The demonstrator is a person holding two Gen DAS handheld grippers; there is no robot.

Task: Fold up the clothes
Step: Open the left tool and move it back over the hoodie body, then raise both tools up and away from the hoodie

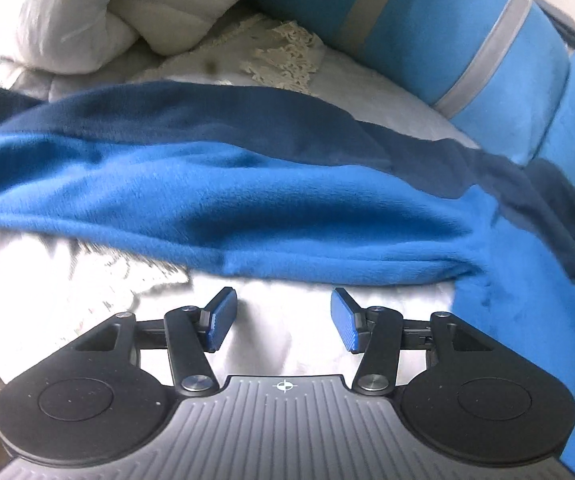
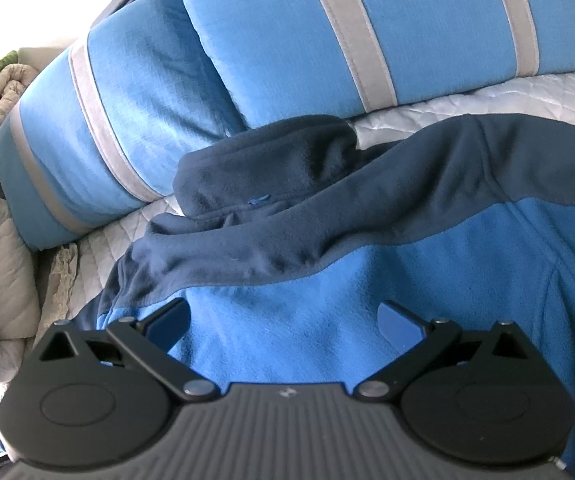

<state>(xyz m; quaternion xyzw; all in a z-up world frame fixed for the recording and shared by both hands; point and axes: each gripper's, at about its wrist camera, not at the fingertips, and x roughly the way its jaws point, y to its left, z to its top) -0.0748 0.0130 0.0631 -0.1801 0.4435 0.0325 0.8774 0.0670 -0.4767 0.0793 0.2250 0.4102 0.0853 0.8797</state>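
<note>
A blue fleece jacket (image 2: pixel 367 280) with dark navy shoulders lies spread on the bed (image 2: pixel 507 96), its dark collar (image 2: pixel 263 168) bunched toward the head of the bed, near two blue pillows (image 2: pixel 287 40) with grey stripes. The left claw (image 1: pixel 283 316) hangs with its jaws apart over bare white bedding, just short of the jacket's edge. The right claw (image 2: pixel 283 320) is spread wide above the jacket's blue body, probably clear of the cloth. A white duvet (image 1: pixel 67 12) is heaped at the far corner.
</note>
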